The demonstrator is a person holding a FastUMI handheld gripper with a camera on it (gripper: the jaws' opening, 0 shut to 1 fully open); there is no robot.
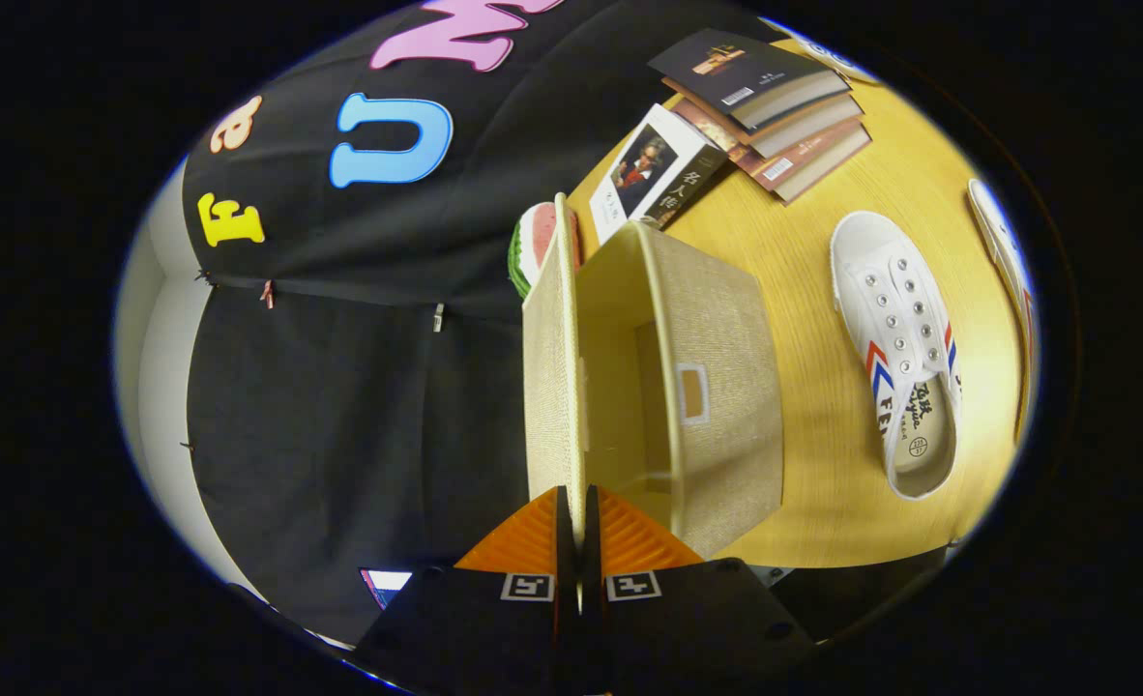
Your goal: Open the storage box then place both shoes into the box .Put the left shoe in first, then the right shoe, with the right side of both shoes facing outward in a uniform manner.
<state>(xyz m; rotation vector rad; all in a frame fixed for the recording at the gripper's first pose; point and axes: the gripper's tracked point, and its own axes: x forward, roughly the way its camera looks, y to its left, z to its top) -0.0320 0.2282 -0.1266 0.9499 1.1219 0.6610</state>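
My gripper (577, 517) is rolled sideways, so the wooden table (813, 290) runs up the right. Its two orange fingers (523, 541) are shut on the edge of the beige woven lid (552, 358), which is swung up and away from the storage box (717, 387). The box stands open just ahead of the fingers, its pale inside bare. Beyond the box on the table lies a white shoe (895, 348) with red and blue stripes and no laces. A second white shoe (1002, 251) lies past the first, partly cut off.
A stack of books (775, 106) lies at the table's far end, with a single book (654, 174) leaning beside it. A watermelon-slice object (533, 246) sits behind the lid. The black booth cloth hangs behind the table.
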